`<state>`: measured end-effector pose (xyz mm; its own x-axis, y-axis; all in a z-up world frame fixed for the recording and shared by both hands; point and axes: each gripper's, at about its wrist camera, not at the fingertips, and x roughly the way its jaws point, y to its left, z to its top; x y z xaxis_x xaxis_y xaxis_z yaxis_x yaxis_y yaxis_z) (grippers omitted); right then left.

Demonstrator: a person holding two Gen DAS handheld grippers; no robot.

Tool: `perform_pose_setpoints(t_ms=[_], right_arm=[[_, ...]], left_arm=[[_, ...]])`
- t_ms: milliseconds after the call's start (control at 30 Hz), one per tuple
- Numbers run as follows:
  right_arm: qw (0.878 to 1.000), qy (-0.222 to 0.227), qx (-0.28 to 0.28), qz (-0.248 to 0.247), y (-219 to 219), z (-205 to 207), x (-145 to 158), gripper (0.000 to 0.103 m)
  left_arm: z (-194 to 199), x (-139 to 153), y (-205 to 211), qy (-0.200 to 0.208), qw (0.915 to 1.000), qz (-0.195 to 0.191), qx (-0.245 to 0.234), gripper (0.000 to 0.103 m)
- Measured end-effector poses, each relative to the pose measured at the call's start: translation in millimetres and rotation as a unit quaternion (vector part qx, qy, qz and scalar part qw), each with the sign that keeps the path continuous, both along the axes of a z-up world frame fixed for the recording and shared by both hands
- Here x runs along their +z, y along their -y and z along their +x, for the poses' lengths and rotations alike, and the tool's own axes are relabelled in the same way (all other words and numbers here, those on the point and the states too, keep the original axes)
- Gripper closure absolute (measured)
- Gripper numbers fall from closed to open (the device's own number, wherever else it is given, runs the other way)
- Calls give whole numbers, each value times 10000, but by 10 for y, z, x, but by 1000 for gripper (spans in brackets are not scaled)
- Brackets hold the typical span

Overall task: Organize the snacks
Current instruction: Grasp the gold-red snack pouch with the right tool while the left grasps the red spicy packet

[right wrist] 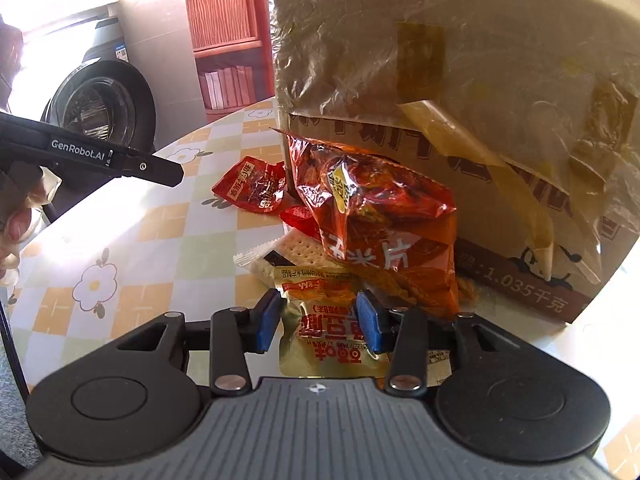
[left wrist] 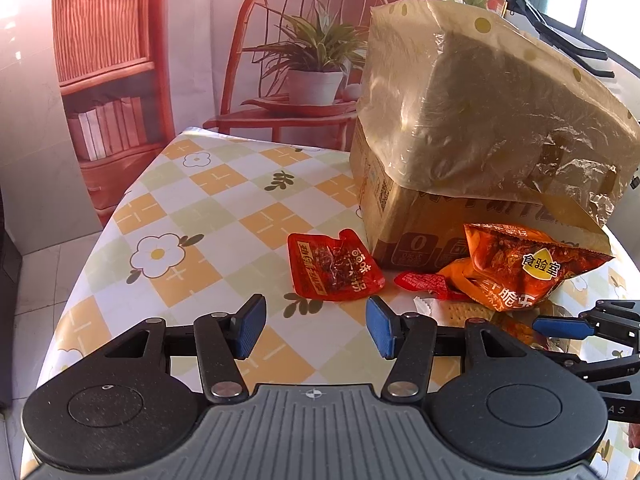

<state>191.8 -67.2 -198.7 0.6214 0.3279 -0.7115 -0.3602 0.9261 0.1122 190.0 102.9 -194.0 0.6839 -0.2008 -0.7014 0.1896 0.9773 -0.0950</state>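
Observation:
Several snacks lie against a cardboard box on a table. In the right wrist view my right gripper is shut on a gold snack packet, its blue pads pressing both sides. Just beyond lie a cracker packet, a big orange chip bag, a small red wrapper and a flat red packet. My left gripper stands open over the cloth with nothing between its pads. The flat red packet lies just ahead of it, the chip bag to the right.
A crinkled yellowish plastic bag drapes over the box. The chequered flower tablecloth reaches the table's left edge. A printed backdrop with a chair and plant hangs behind. A person's hand holds the left tool.

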Motion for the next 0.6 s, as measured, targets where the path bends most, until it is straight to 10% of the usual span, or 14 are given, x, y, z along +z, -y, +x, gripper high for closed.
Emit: perform_pose_setpoints(t_ms=[600], right_arm=[[9981, -69, -542, 296, 322, -118, 109, 60]], left_arm=[[1176, -357, 211, -54, 9986, -505, -126, 48]])
